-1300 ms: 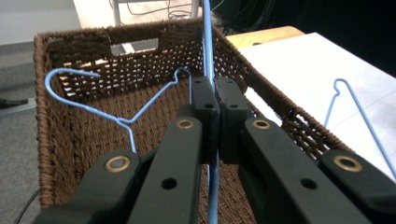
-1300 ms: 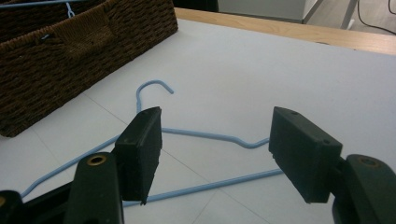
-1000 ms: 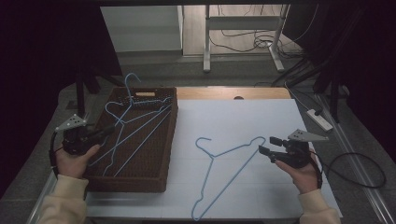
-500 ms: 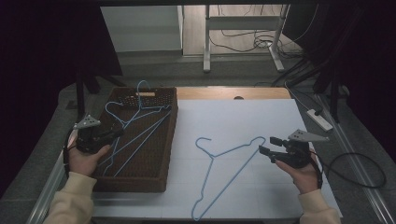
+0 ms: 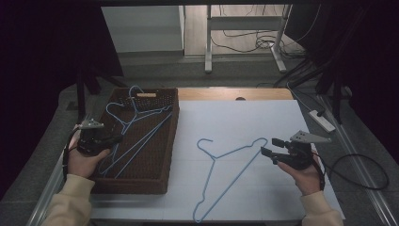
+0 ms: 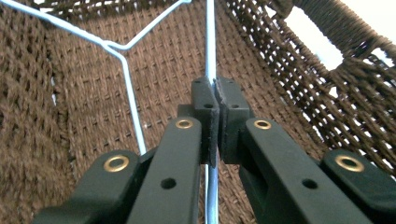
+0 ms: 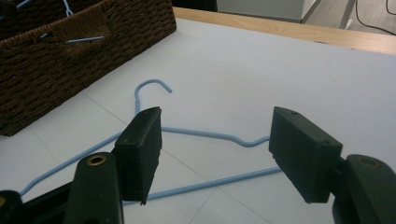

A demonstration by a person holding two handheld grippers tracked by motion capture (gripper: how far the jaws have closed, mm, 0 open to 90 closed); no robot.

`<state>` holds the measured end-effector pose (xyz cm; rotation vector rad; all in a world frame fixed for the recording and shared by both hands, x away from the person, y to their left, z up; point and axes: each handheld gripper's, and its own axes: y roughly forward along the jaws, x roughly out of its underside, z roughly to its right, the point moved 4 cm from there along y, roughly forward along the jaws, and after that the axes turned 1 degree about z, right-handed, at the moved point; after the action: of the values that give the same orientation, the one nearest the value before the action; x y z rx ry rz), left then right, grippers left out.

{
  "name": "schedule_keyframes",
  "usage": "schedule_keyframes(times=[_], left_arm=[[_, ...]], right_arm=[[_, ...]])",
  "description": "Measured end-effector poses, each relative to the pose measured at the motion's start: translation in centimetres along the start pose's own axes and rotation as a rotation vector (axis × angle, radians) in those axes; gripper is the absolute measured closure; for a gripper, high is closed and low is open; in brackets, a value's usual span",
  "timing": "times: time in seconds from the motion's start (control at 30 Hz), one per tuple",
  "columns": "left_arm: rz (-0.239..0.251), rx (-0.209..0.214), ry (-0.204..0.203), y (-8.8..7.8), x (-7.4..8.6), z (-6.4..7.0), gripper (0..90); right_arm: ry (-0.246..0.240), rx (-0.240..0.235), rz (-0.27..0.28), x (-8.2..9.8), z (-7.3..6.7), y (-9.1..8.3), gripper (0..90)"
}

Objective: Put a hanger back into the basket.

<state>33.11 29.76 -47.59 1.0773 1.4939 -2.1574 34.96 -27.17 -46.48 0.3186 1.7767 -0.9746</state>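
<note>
Your left claw [image 5: 114, 139] sits at the left rim of the basket [image 5: 170, 141], its jaws pinched tight on the wire of a hanger [image 5: 136, 127]. In the left gripper view the pads [image 6: 205, 105] meet with only that thin blue wire [image 6: 210, 42] between them; it runs straight up ahead of the tips and comes out again below them. A second wire [image 6: 133, 112] forks just to the left of your jaws, lying against the woven wall [image 6: 56, 140]. From above, the basket hangers spread away from that claw toward the far rim, their hooks at the back.

To the right of the basket, on the white mat [image 5: 244, 117], lies a loose hanger [image 5: 226, 176], its hook nearest the basket and its long side slanting toward the near edge.

Your right claw [image 5: 268, 147] rests at that hanger's right shoulder, jaws wide apart and gripping nothing. In the right gripper view the hanger [image 7: 205, 135] lies flat just beyond the tips, its kinked shoulder between the two pads [image 7: 140, 149], not touching either, and its hook off past the left pad.
</note>
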Motion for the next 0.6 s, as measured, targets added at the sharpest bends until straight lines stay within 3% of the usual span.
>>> schedule_keyframes(times=[0.13, 0.3, 0.43, 0.6], left_arm=[[-0.006, -0.014, 0.009, 0.3, 0.0, -0.1, 76.7], [0.031, -0.028, 0.031, 0.1, -0.5, 0.3, 46.0], [0.057, -0.004, 0.057, -0.3, -0.8, 1.1, 37.4], [0.115, 0.046, 0.082, -1.2, -1.4, 2.5, 33.8]], right_arm=[[-0.001, 0.0, 0.0, 0.0, 0.0, 0.0, 35.1], [0.0, 0.001, 0.001, 0.0, 0.1, -0.1, 35.0], [0.0, 0.001, -0.001, 0.0, 0.1, -0.1, 35.0], [0.001, 0.002, -0.002, 0.1, 0.1, -0.1, 34.9]])
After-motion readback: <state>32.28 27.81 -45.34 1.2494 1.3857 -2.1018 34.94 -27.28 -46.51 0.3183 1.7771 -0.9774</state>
